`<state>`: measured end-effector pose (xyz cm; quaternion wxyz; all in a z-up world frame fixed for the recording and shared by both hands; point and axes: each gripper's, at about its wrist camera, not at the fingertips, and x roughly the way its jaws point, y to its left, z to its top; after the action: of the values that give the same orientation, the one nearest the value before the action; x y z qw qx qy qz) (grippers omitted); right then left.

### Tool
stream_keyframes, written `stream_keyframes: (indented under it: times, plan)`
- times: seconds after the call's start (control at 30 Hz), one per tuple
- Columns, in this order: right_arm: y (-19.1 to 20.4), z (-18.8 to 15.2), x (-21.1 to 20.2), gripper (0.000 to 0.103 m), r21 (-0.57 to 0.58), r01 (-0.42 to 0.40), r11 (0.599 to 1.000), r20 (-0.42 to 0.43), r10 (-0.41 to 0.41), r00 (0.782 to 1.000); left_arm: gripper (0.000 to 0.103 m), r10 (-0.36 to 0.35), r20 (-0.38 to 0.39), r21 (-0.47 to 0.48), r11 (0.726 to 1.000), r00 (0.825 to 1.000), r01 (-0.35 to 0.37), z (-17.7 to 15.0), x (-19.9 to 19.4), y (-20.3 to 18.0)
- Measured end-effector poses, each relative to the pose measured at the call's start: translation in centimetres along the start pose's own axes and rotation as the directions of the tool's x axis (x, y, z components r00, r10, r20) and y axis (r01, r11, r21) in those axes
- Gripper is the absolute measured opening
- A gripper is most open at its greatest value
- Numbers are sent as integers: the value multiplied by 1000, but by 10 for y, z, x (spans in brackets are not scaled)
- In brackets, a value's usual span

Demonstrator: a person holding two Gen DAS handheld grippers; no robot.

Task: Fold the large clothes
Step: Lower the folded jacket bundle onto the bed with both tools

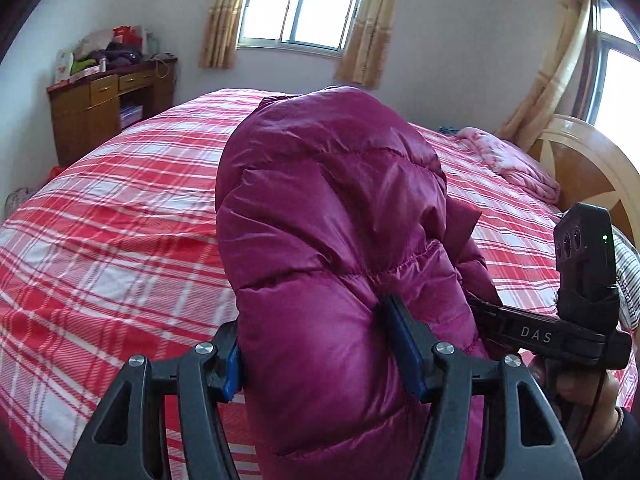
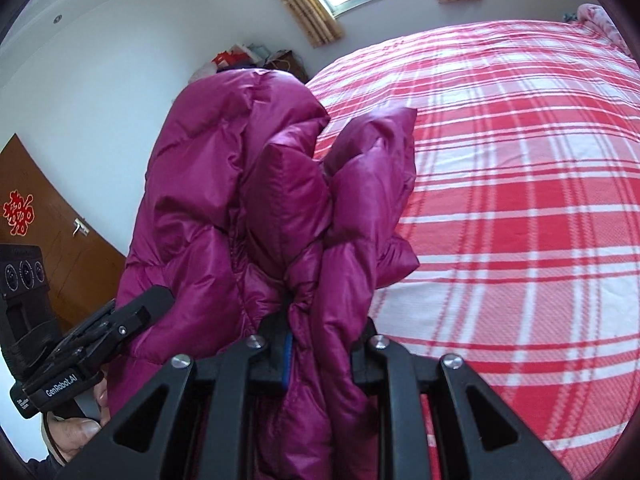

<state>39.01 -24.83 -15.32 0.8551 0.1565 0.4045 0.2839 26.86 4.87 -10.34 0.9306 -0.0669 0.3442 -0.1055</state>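
A magenta quilted puffer jacket point(image 1: 332, 216) hangs bunched above the red-and-white plaid bed point(image 1: 112, 216). My left gripper point(image 1: 316, 356) is shut on a thick padded fold of it, blue pads pressing from both sides. In the right wrist view the same jacket point(image 2: 224, 208) rises in puffy folds, and my right gripper point(image 2: 324, 354) is shut on a thinner gathered part. The right gripper point(image 1: 492, 316) shows at the right edge of the left view, held by a hand, its tips in the fabric. The left gripper point(image 2: 132, 316) appears at the lower left of the right view.
The plaid bed point(image 2: 520, 208) spreads to the right. A pink folded blanket point(image 1: 508, 160) lies near the wooden headboard point(image 1: 592, 168). A wooden desk point(image 1: 108, 108) piled with clutter stands by the far wall under a curtained window point(image 1: 300, 4). A brown door point(image 2: 60, 232) is at left.
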Motion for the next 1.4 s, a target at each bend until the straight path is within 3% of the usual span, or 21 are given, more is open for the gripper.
stream_keyframes:
  times: [0.23, 0.43, 0.63, 0.87, 1.03, 1.4]
  plan:
    - [-20, 4, 10, 21, 29, 7, 1000, -28, -6, 1000, 63, 31, -54, -46, 998, 998, -33, -13, 15, 34]
    - [-41, 5, 11, 22, 63, 4, 998, -54, -1, 999, 73, 57, -62, -44, 997, 996, -59, -17, 22, 41]
    - [-41, 1, 10, 25, 44, 23, 999, -58, -21, 998, 75, 78, -62, -40, 996, 995, -80, -18, 19, 40]
    - [-27, -2, 6, 39, 40, 57, 998, -60, -55, 997, 75, 158, -37, 19, 987, 987, -158, -13, 9, 35]
    - [-14, 0, -9, 59, 40, 123, 992, -3, -123, 992, 75, 172, 23, 36, 984, 985, -173, -7, -16, 31]
    - [47, -14, -58, 67, -89, 209, 974, 113, -198, 974, 76, 142, 115, 50, 988, 983, -149, -4, -72, 22]
